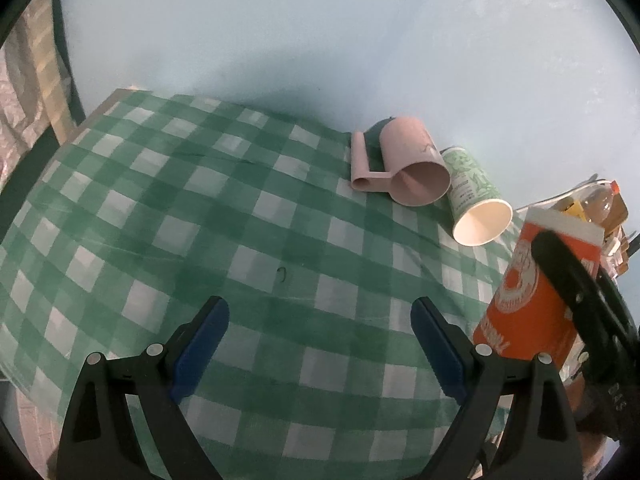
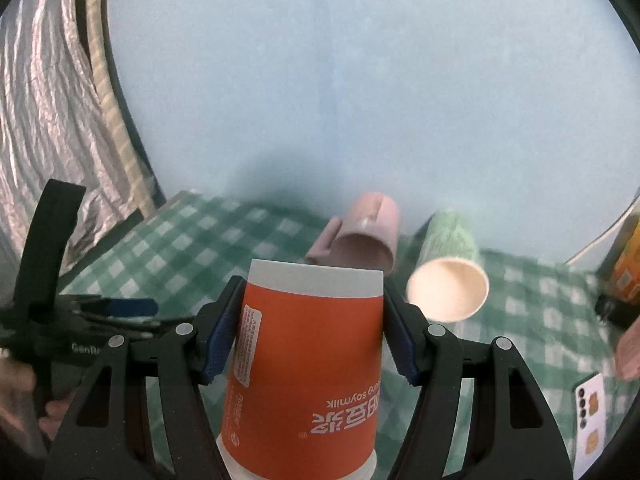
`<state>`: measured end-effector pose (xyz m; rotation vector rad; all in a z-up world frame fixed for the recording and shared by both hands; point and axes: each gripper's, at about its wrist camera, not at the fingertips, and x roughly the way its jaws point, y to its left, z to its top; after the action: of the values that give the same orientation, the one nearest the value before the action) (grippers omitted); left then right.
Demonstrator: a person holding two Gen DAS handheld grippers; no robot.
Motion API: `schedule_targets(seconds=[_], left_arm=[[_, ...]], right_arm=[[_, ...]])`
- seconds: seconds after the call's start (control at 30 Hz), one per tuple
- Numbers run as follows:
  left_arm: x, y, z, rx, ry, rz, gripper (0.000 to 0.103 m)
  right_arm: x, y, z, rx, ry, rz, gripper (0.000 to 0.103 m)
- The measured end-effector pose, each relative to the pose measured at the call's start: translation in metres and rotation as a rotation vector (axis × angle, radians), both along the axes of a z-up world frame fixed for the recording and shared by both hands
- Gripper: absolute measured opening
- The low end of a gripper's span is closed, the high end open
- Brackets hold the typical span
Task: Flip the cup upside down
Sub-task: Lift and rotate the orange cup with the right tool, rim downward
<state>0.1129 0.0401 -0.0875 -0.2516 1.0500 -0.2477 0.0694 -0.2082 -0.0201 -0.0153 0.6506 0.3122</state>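
The orange cup (image 2: 304,364) sits clamped in the right gripper (image 2: 310,332), its printed lettering reading upside down and its white band pointing away from the camera, so it looks to be already turned over and, I would judge, waiting to be set down on its mouth. To do that well, the cup should come down level so the whole rim meets the checked tablecloth (image 2: 200,240) at once, on a bare patch short of the two cups lying ahead, and the grip should let go only once it stands firm; paper walls dent easily, so no harder squeeze is wanted. The blue pads (image 2: 218,344) press on the cup's two sides at roughly nine and three o'clock, spread about as wide as the cup itself. Whether its rim already touches the cloth I cannot tell, since the bottom of the view cuts it off. Beyond it, at twelve o'clock, a pink mug (image 2: 366,240) lies on its side, and at one o'clock a green paper cup (image 2: 450,276) lies likewise, mouth toward us. The left gripper (image 1: 320,344) hovers over the cloth with its jaws wide apart and nothing between them; from there the orange cup shows at three o'clock.
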Motion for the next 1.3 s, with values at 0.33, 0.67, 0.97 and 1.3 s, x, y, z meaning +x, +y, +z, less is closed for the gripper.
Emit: schedule_targets(seconds=[0.33,0.67,0.97,1.3], left_arm=[[-0.016,0.005,0.004,0.047,-0.055,0.028,0.094],[-0.015,0.020,-0.005,0.055,-0.043,0.069,0.094],[-0.010,0.027,-0.016,0.024,-0.014,0.068,0.094],[-0.017,0.022,-0.014,0.046,-0.029,0.069,0.094]], right_arm=[[-0.007,0.022,0.008,-0.089,-0.196,-0.043,0.066],[0.030,0.038,-0.016,-0.159,-0.160,-0.043,0.066],[0.042,0.044,-0.045,-0.218,-0.087,-0.016,0.066],[0.019,0.037,-0.052,-0.217,-0.068,-0.018,0.067]])
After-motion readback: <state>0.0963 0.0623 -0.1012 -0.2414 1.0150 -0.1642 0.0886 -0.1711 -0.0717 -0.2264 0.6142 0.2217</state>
